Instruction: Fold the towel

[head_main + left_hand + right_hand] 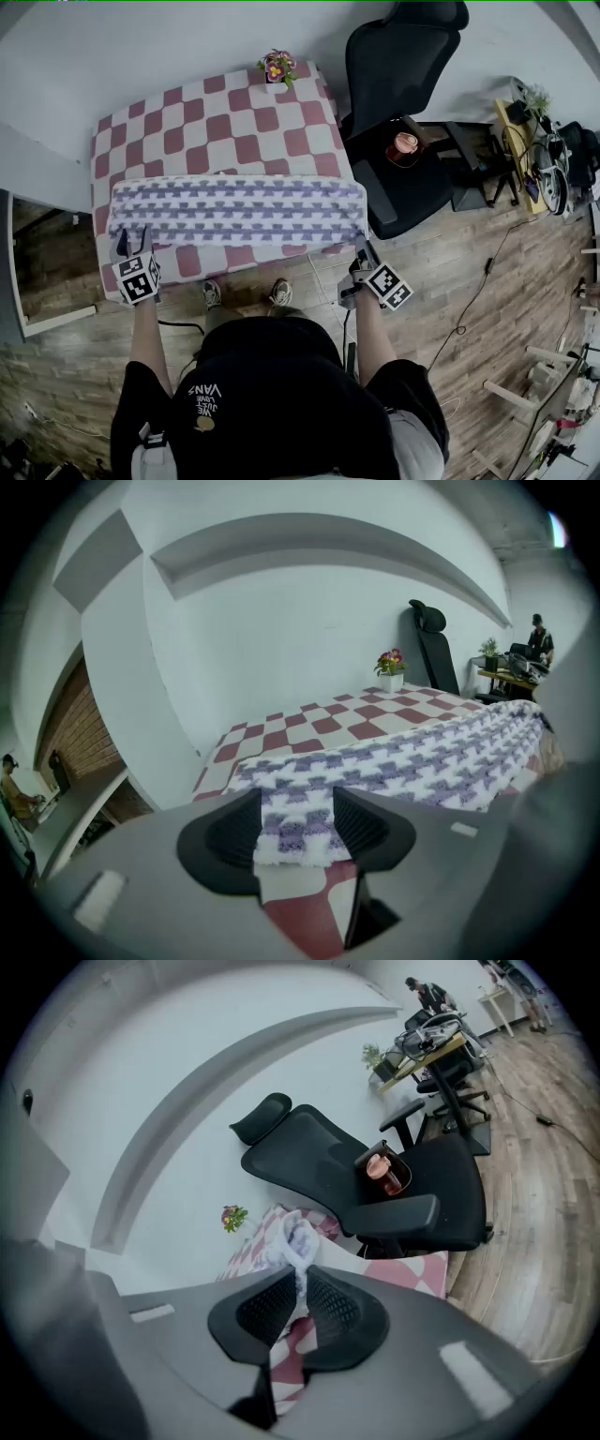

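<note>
A white towel with purple checks lies as a long folded band across the near part of the red-and-white checked table. My left gripper is at the band's near left corner. In the left gripper view its jaws stand open astride that corner of the towel, which lies flat on the cloth. My right gripper is at the band's right end by the table edge. In the right gripper view it is shut on the towel, whose cloth bunches up beyond the pads.
A small pot of flowers stands at the table's far edge. A black office chair with a red cup on its seat stands right of the table. A cluttered desk is further right, and the floor is wood.
</note>
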Demonstrator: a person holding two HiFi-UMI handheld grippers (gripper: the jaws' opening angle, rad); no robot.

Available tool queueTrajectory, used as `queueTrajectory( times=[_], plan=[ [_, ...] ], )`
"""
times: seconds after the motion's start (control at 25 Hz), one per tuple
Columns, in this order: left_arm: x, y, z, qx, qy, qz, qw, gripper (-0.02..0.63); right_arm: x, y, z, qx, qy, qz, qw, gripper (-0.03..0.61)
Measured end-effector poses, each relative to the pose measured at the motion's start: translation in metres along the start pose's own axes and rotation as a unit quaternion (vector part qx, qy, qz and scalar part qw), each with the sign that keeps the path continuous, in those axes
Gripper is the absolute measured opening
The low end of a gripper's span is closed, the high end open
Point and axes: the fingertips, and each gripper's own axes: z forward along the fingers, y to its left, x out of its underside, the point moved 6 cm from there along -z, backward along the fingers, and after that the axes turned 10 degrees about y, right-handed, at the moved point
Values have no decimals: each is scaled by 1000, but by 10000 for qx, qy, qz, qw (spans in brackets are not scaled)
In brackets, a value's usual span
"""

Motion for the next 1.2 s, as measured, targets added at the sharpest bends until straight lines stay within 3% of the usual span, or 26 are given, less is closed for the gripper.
queueTrajectory(
  times=[0.24,0.48,0.6,0.84,1.2],
  plan=[
    [-2,7,20,438,-61,153,9989,216,-5,60,-4,-88,-390,-683,9969,31],
    [-6,23,29,831,-125,268,9961,216,15,157,17,-542,-306,-1670,9840,29],
    [-4,39,33,953,-189,139,9952,216,33,206,43,-777,-75,-2319,9696,29],
    [14,79,31,1122,-223,-101,9934,216,88,301,98,-1224,442,-3441,9299,28],
    [64,153,25,1231,-175,-508,9909,216,236,409,195,-1998,1556,-3918,8845,28]
  ],
)
